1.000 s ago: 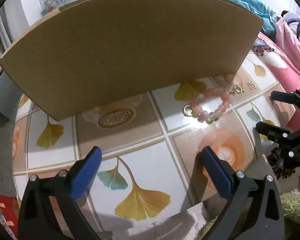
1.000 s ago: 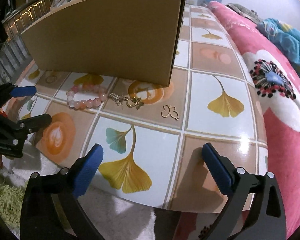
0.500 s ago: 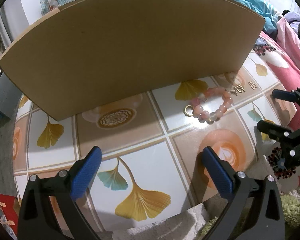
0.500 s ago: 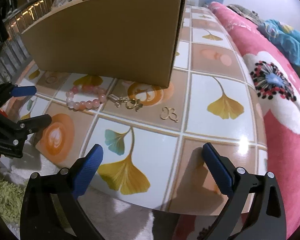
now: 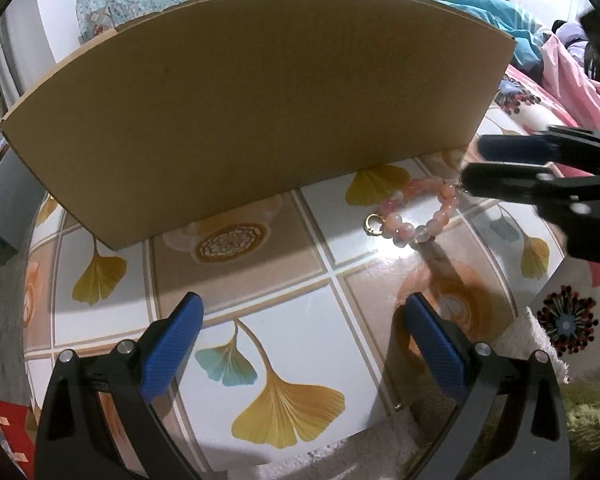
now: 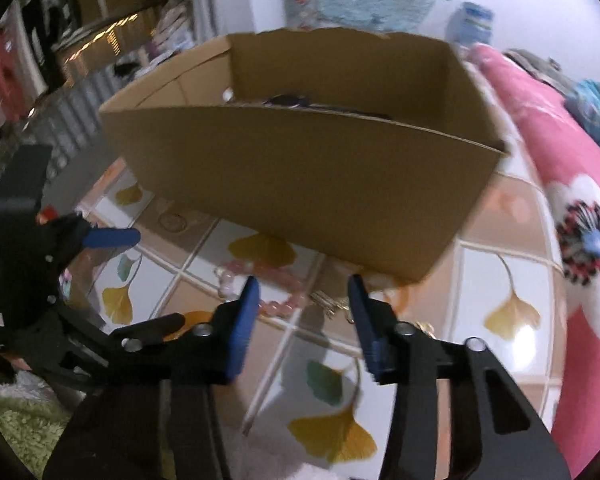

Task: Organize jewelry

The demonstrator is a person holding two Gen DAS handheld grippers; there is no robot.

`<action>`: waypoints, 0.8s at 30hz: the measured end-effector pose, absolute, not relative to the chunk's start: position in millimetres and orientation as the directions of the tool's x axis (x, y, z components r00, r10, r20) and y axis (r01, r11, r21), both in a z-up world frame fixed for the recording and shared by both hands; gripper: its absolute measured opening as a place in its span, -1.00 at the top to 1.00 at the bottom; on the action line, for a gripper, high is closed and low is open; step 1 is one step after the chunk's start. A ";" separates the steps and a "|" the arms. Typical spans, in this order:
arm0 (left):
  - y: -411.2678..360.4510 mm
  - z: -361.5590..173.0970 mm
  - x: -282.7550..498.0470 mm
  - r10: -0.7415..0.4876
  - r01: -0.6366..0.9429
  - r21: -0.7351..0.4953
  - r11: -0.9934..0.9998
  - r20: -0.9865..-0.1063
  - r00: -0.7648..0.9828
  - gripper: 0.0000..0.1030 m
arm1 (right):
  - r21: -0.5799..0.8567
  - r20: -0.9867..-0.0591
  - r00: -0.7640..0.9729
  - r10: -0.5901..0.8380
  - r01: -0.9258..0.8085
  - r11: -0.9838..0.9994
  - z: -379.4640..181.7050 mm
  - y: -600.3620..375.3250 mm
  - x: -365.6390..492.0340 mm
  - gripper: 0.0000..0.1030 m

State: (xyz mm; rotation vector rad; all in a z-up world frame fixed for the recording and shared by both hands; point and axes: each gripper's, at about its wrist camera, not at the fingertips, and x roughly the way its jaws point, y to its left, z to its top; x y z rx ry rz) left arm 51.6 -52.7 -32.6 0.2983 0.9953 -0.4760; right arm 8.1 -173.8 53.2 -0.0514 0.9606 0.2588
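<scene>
The table [image 5: 331,264] has a glossy top printed with yellow ginkgo leaves and tan squares. A brown cardboard box [image 5: 244,120] stands upright on it, open at the top. In the right wrist view the box [image 6: 307,168] shows dark items inside, too blurred to identify.

A pink bead bracelet [image 5: 415,212] lies flat on the table just in front of the box's near wall, toward the wall's right end. A small gold ring [image 5: 373,226] sits at the bracelet's left end, touching the beads. In the right wrist view the bracelet [image 6: 276,280] is blurred, and a small gold metal piece [image 6: 329,302] lies just beside its right end.

The left hand-held gripper [image 5: 300,332] hovers above the near part of the table. Its jaws stand wide apart with nothing between them.

The right hand-held gripper [image 6: 301,308] is above the bracelet's right end. Its jaws are closing, with the blue pads still apart. The gold metal piece and part of the bracelet appear between the pads, with no visible contact. In the left wrist view the right hand-held gripper [image 5: 473,164] enters from the right, its fingertips next to the bracelet's far right beads.

A pink flowered bedcover [image 6: 571,216] lies beyond the table's right edge.
</scene>
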 end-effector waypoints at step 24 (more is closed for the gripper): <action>-38.4 -33.0 40.8 -0.281 0.529 0.021 0.848 -0.829 0.483 -0.92 | 0.072 -0.848 0.455 0.271 -0.407 0.911 64.2 -150.3 17.9 0.85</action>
